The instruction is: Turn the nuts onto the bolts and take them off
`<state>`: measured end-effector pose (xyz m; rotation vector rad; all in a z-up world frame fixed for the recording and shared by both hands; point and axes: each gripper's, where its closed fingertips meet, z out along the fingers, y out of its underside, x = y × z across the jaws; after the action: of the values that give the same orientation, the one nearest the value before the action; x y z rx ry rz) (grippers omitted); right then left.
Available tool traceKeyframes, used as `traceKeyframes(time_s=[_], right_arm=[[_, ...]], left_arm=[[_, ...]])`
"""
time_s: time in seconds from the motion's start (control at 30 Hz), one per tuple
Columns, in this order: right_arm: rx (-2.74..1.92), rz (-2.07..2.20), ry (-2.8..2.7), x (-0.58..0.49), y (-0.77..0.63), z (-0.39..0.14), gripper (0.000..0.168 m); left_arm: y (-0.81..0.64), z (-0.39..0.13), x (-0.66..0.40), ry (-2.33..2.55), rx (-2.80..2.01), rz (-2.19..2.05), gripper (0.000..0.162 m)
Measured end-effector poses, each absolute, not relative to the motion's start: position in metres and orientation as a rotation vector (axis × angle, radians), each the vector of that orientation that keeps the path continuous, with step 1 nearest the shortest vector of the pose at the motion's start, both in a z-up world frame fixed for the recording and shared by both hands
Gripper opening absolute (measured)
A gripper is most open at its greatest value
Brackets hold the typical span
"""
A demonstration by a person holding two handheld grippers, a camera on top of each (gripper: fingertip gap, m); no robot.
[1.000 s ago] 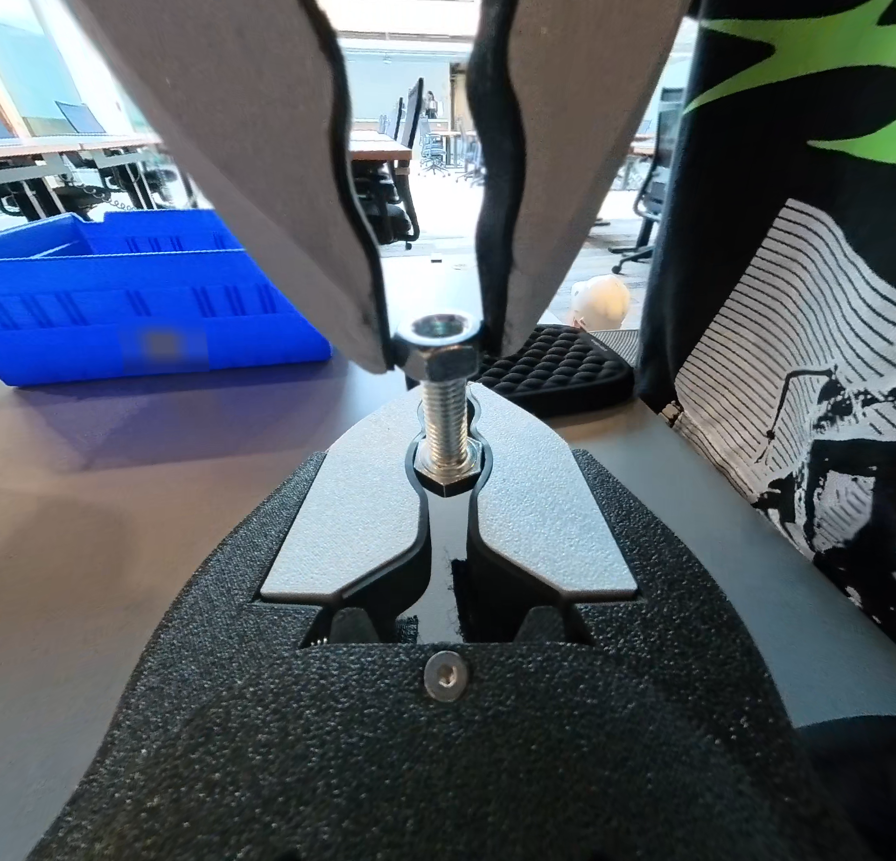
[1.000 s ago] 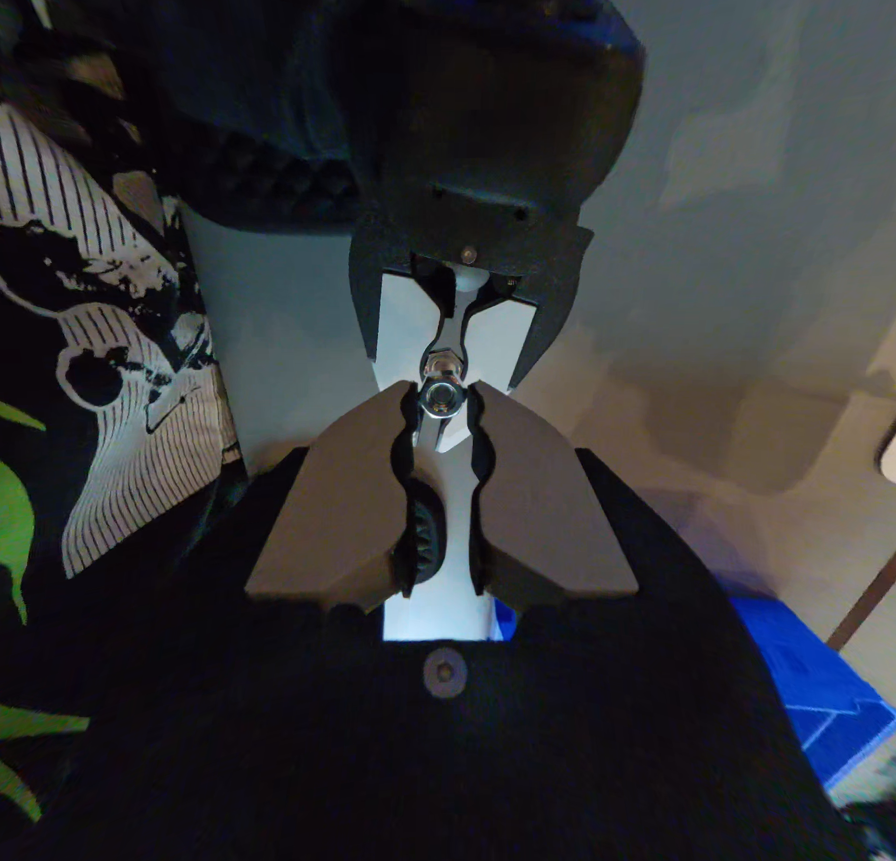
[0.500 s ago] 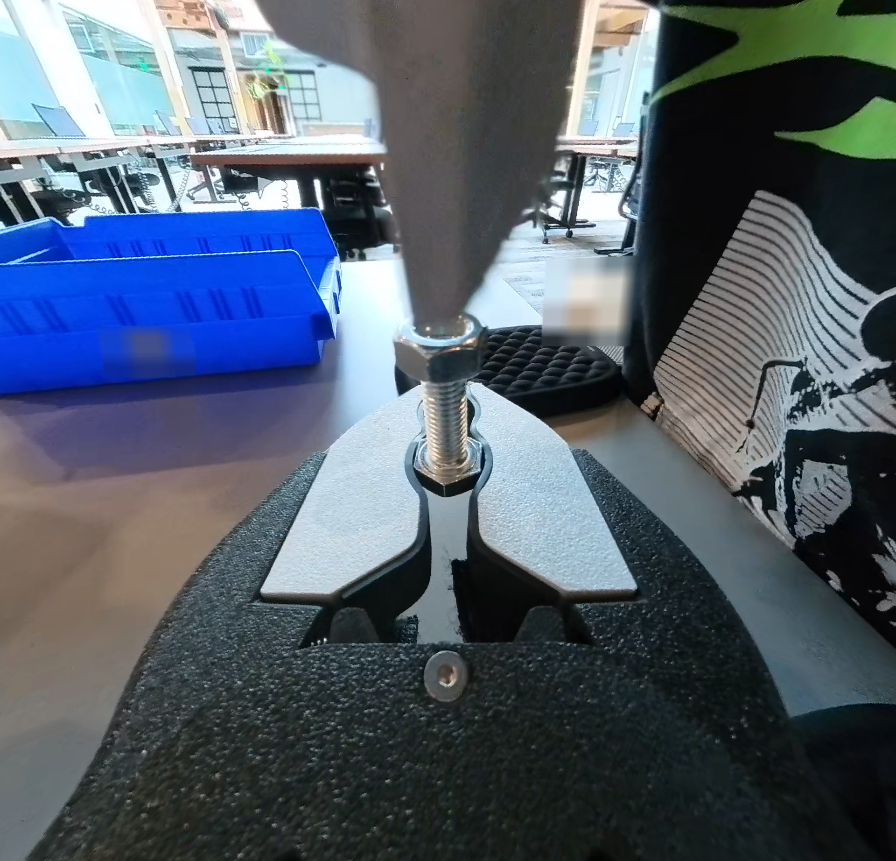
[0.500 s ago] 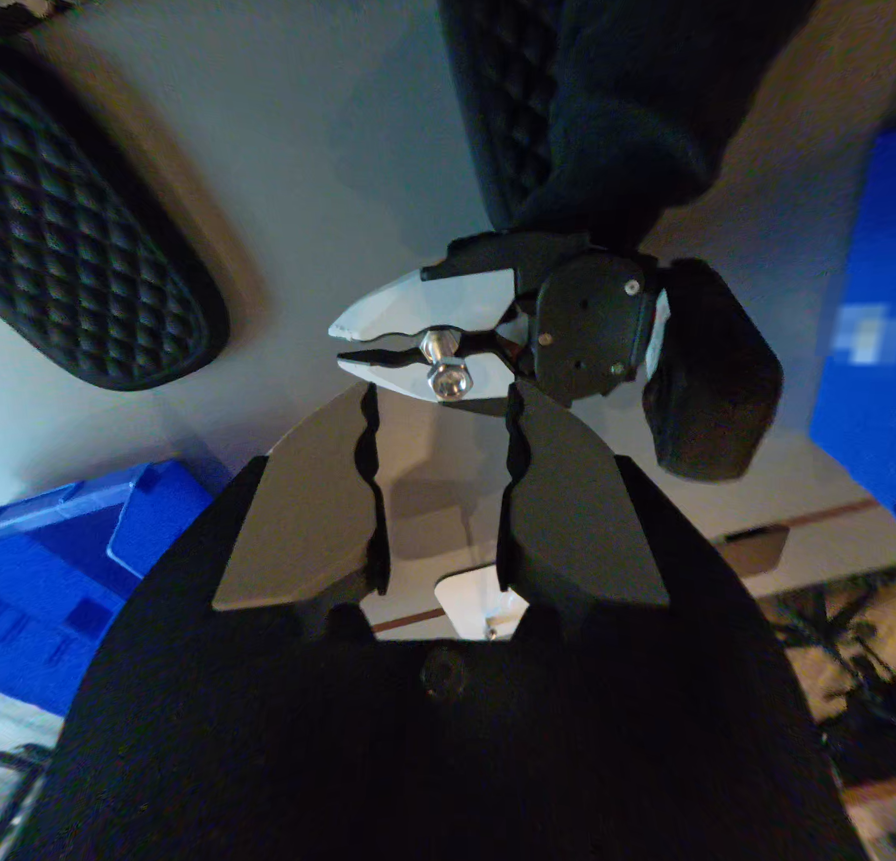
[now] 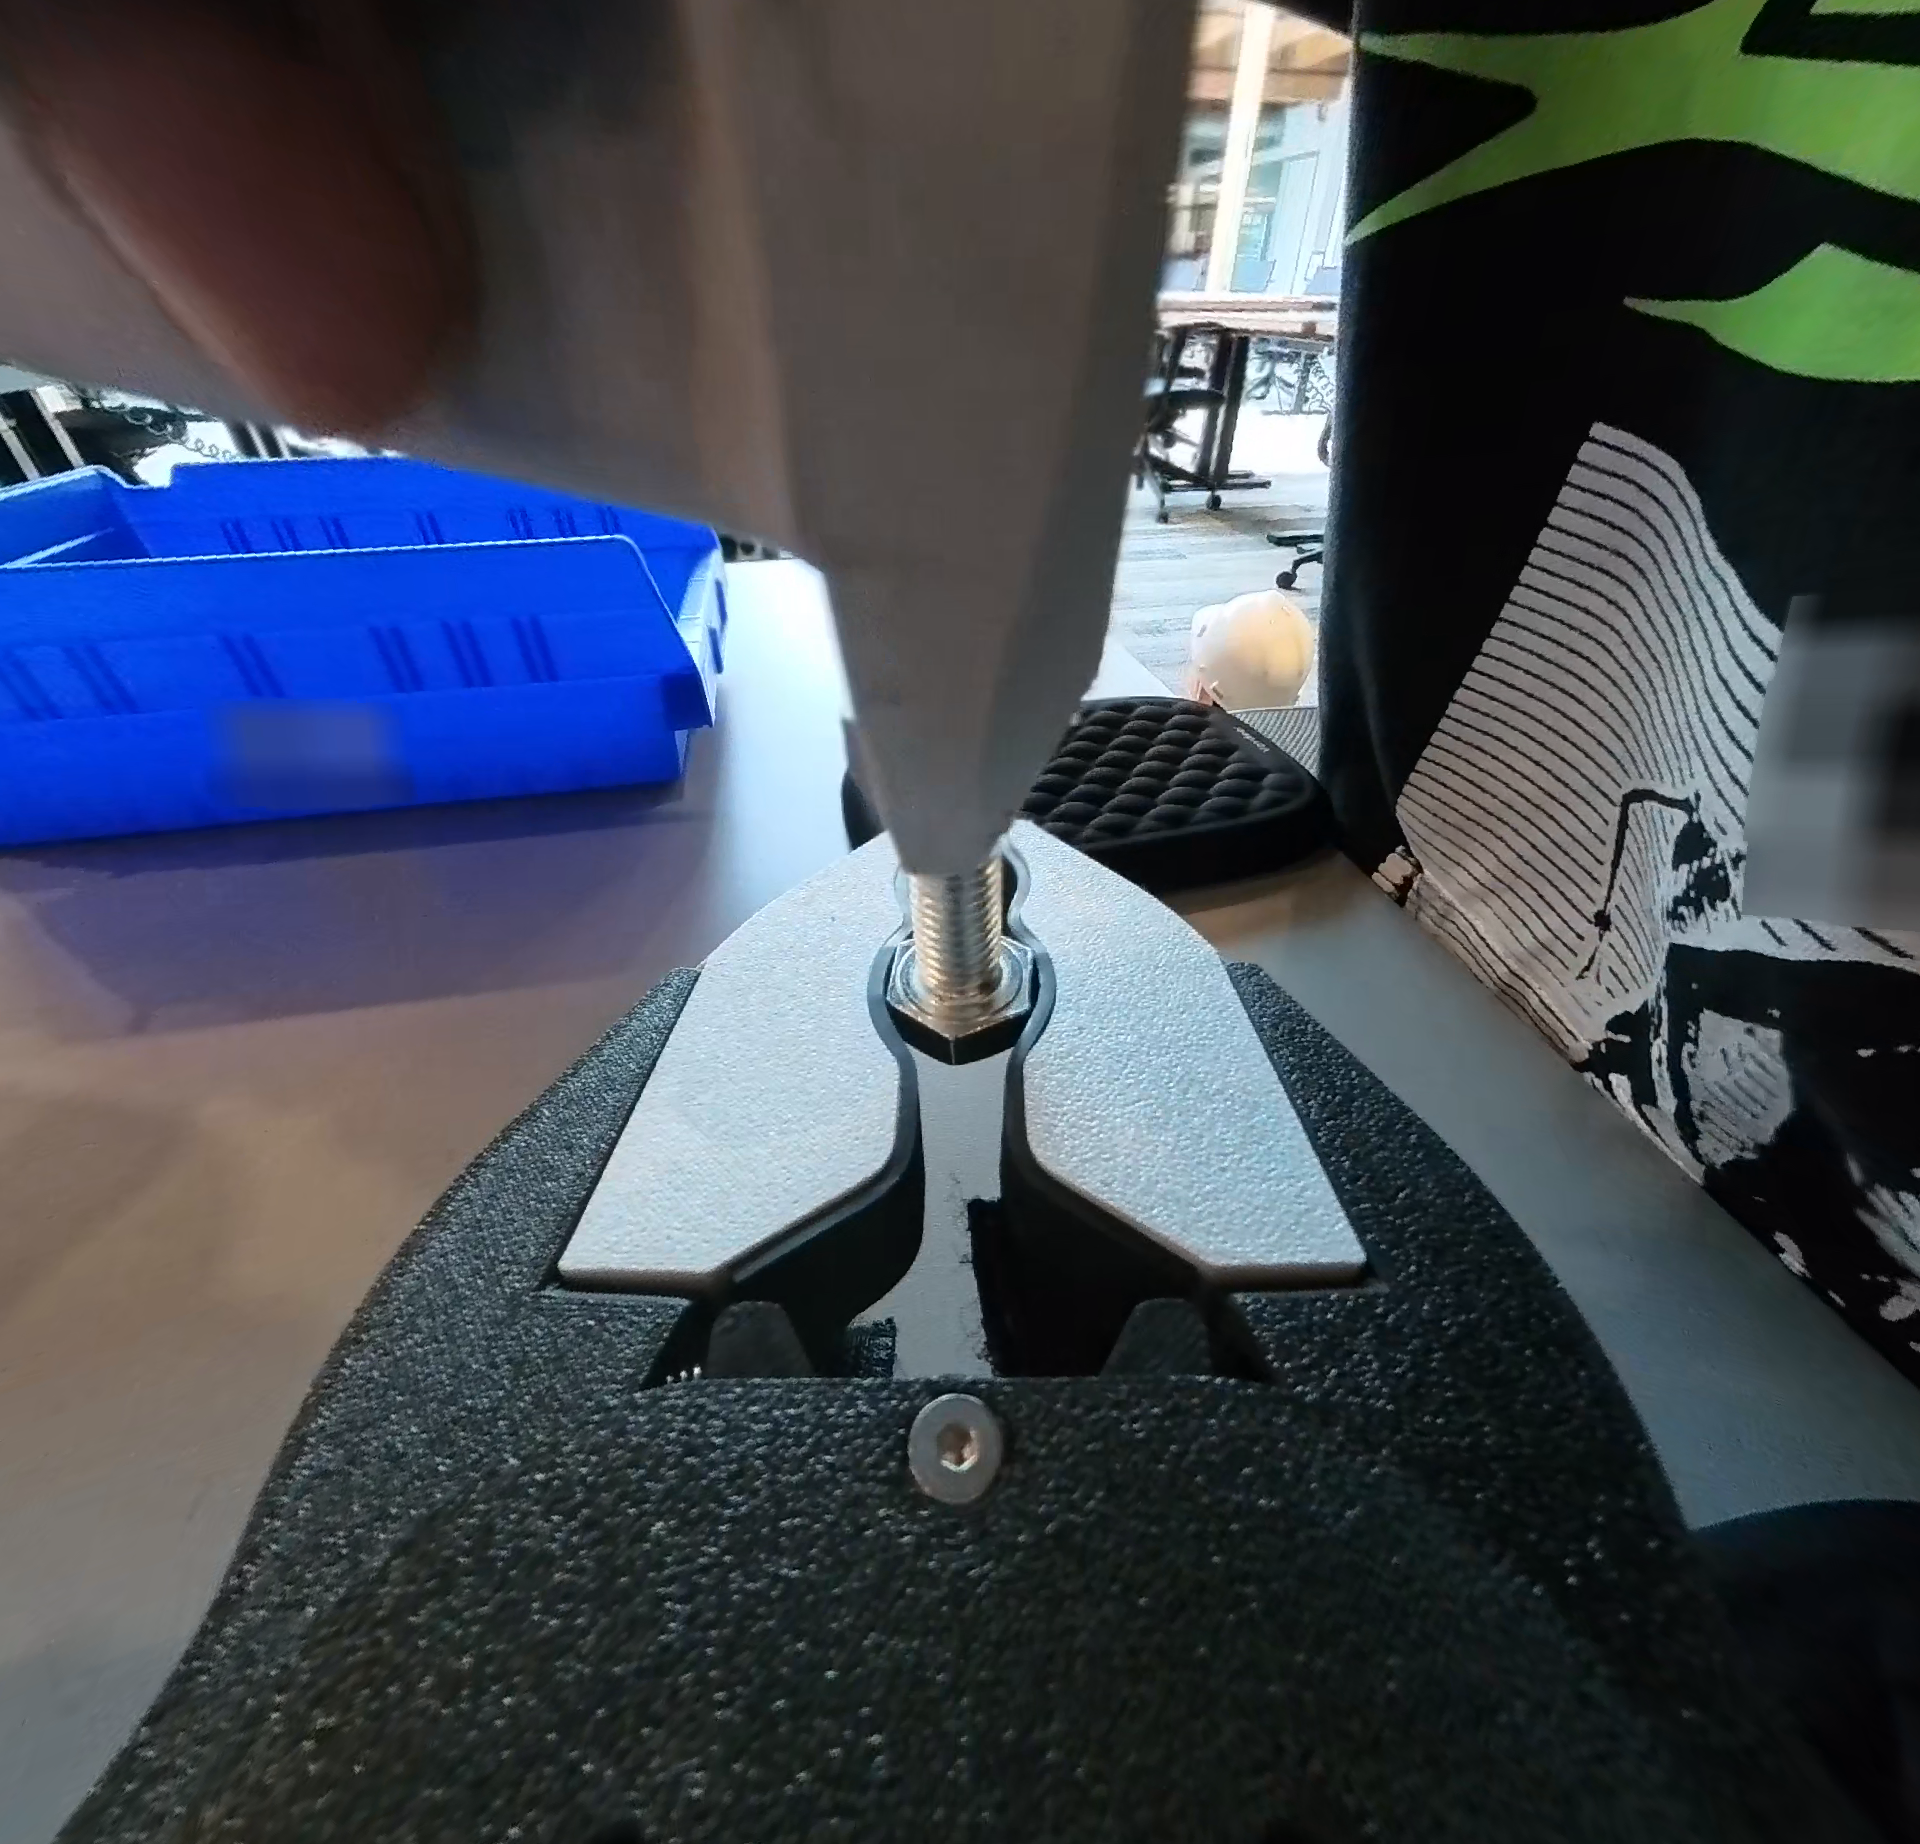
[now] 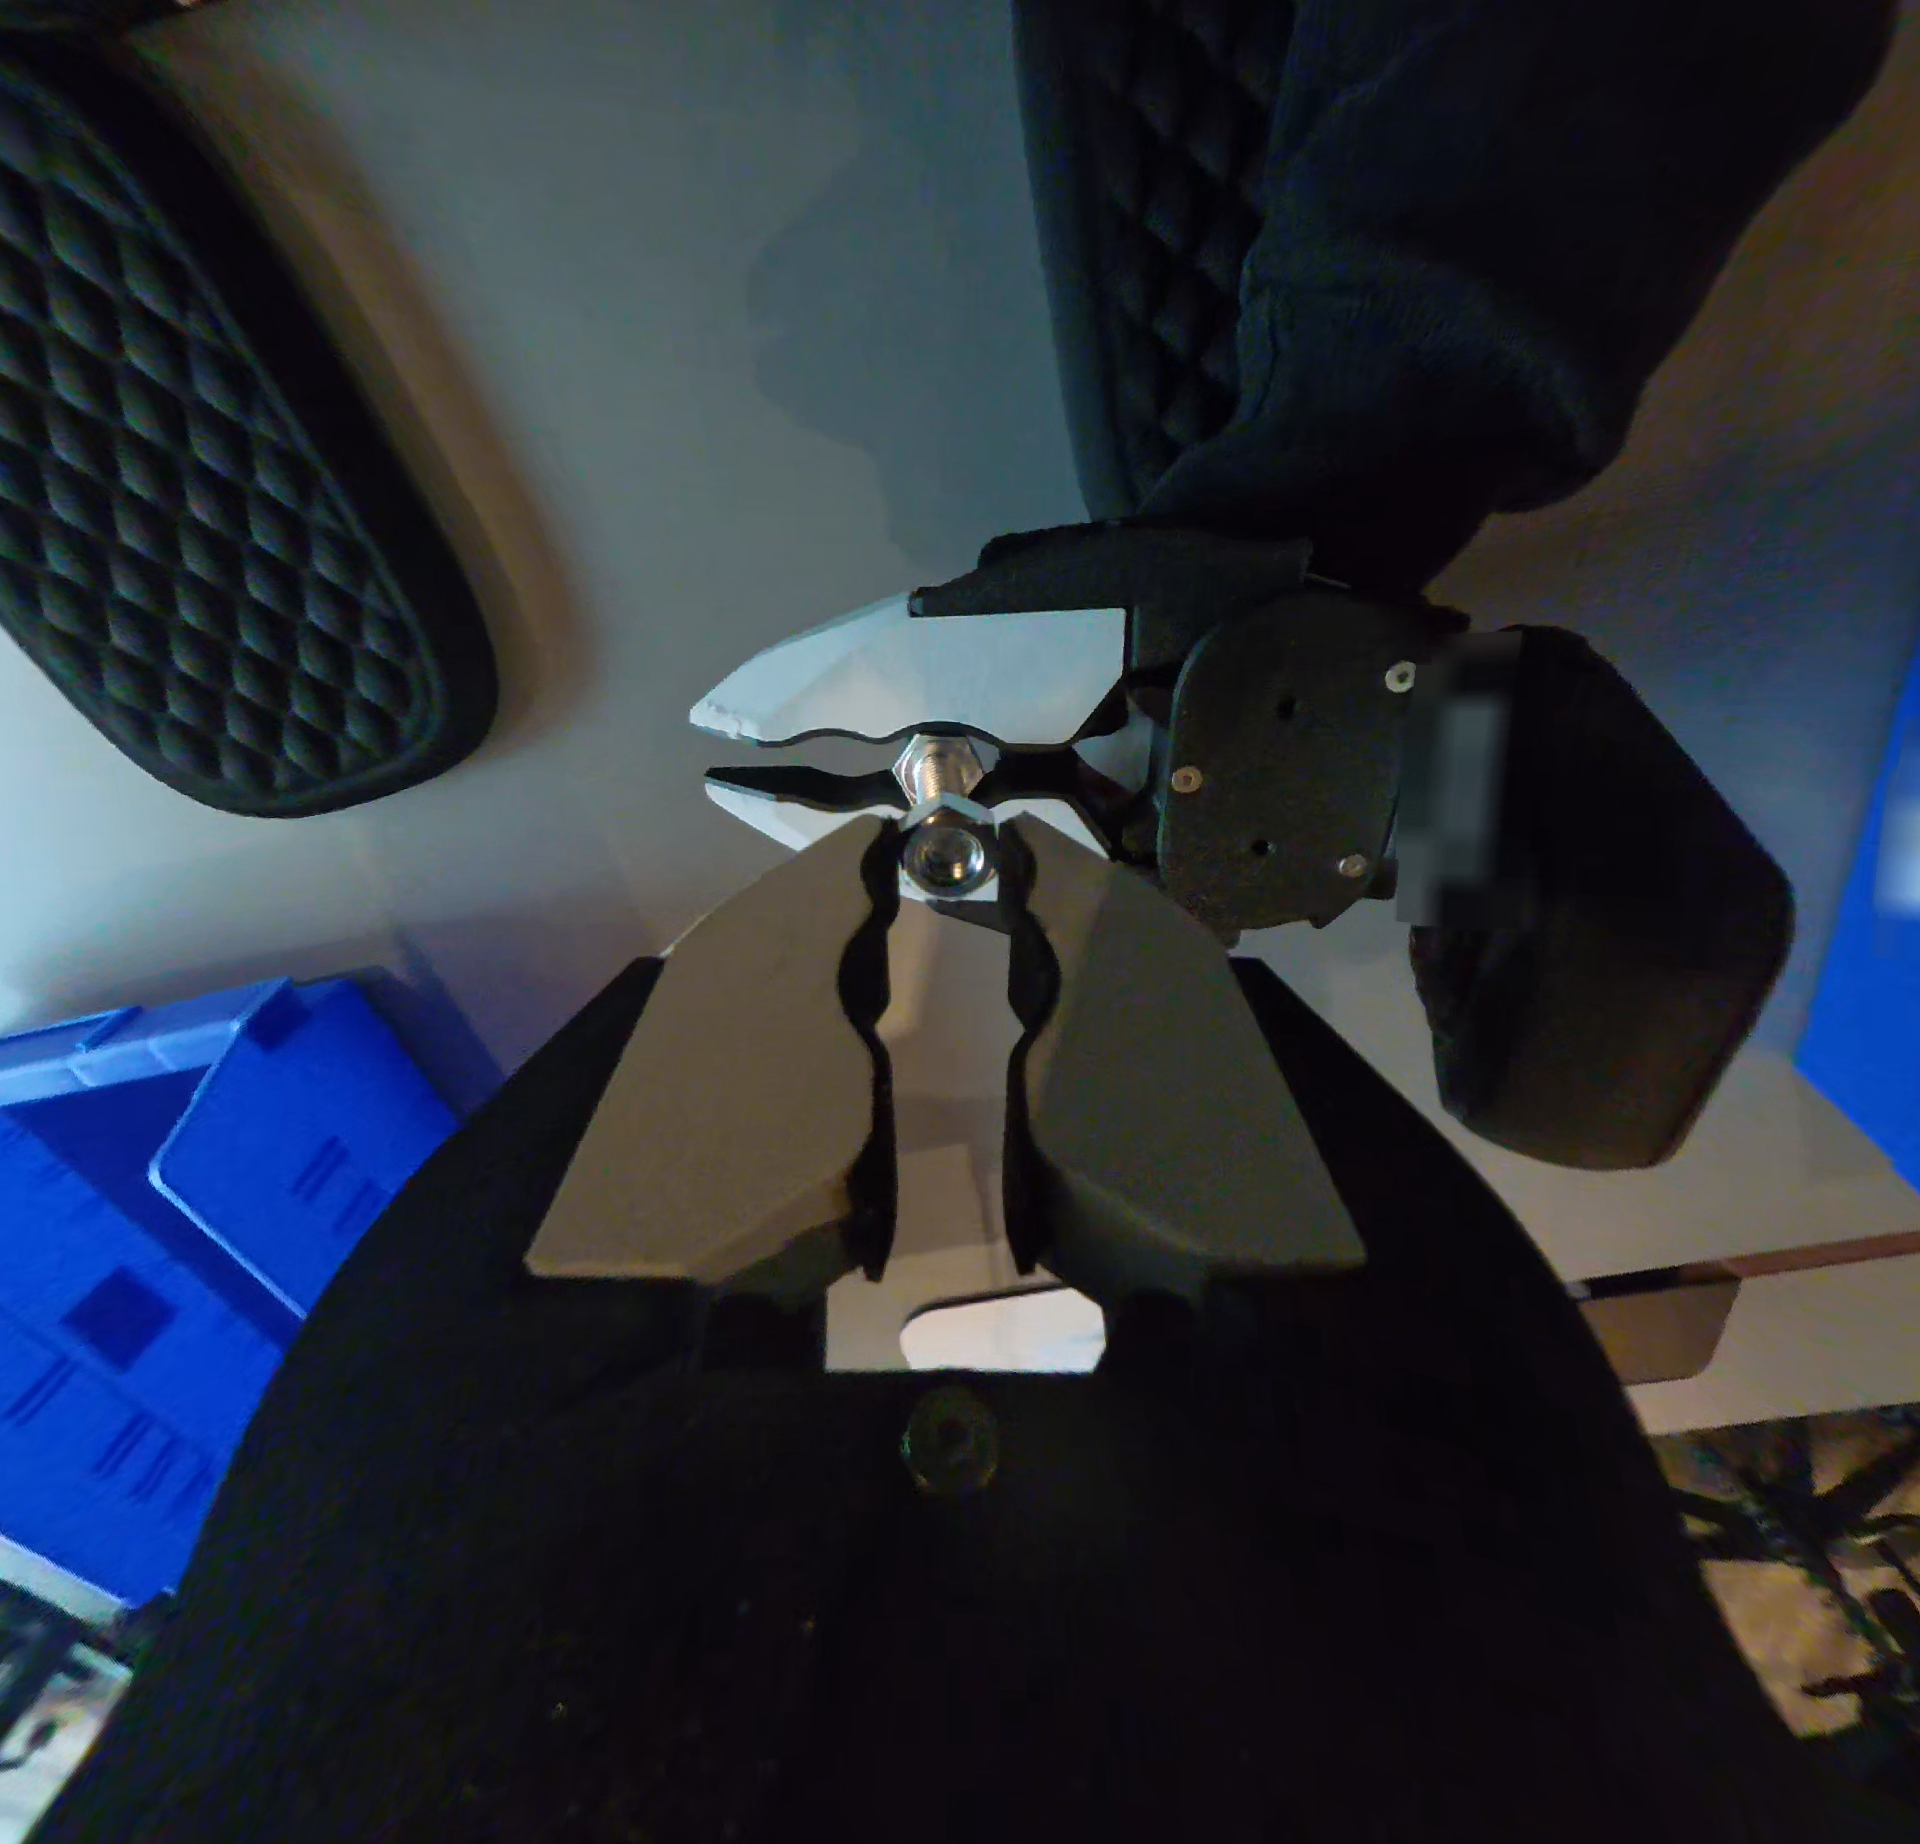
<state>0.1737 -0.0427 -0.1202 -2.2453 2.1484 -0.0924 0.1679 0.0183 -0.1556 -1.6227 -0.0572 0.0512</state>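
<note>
Left gripper (image 5: 961, 973) clamps the silver hex nut (image 5: 961, 1005) on an upright threaded steel bolt (image 5: 954, 921), whose head the right gripper (image 6: 948, 838) apparently pinches from above.

left gripper (image 5: 961, 921): jaws clamped, level | right gripper (image 6: 945, 849): jaws pinched, pointing down from above

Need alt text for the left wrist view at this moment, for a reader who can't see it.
The left gripper is shut on a nut threaded on an upright bolt, while the right gripper comes down over the bolt's head. Behind, a blue bin and a black quilted pad lie on the grey table.
</note>
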Motion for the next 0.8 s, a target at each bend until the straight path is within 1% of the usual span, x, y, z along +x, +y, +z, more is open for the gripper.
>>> traceKeyframes(time_s=[0.1,0.2,0.3,0.37,0.43,0.5,0.57,0.63,0.7,0.8], right_arm=[[-2.114,-0.123,2.282,0.173,-0.045,-0.120,0.017],[-1.855,-0.131,2.505,0.172,-0.044,-0.120,0.017],[-1.499,-0.127,2.749,0.171,-0.045,-0.120,0.017],[-1.178,-0.123,2.892,0.170,-0.044,-0.121,0.017],[-0.843,-0.117,2.985,0.169,-0.042,-0.121,0.017],[-0.626,-0.136,3.032,0.170,-0.042,-0.122,0.017],[-0.579,-0.152,3.056,0.171,-0.041,-0.122,0.017],[-0.635,-0.176,3.071,0.172,-0.042,-0.122,0.019],[-0.764,-0.193,3.022,0.178,-0.043,-0.120,0.039],[-1.258,-0.248,2.857,0.181,-0.045,-0.110,0.046]], left_arm=[[0.017,-0.155,0.167,-0.065,-1.616,0.055,0.010],[0.017,-0.155,0.166,-0.071,-1.617,0.057,0.010],[0.017,-0.155,0.165,-0.074,-1.617,0.060,0.010],[0.017,-0.155,0.166,-0.072,-1.619,0.061,0.010],[0.018,-0.156,0.166,-0.073,-1.624,0.061,0.010],[0.018,-0.157,0.166,-0.073,-1.627,0.062,0.010],[0.018,-0.157,0.167,-0.065,-1.632,0.067,0.010],[0.018,-0.157,0.167,-0.062,-1.630,0.064,0.010],[0.018,-0.156,0.167,-0.063,-1.625,0.060,0.010],[0.019,-0.157,0.168,-0.054,-1.629,0.057,0.010]])
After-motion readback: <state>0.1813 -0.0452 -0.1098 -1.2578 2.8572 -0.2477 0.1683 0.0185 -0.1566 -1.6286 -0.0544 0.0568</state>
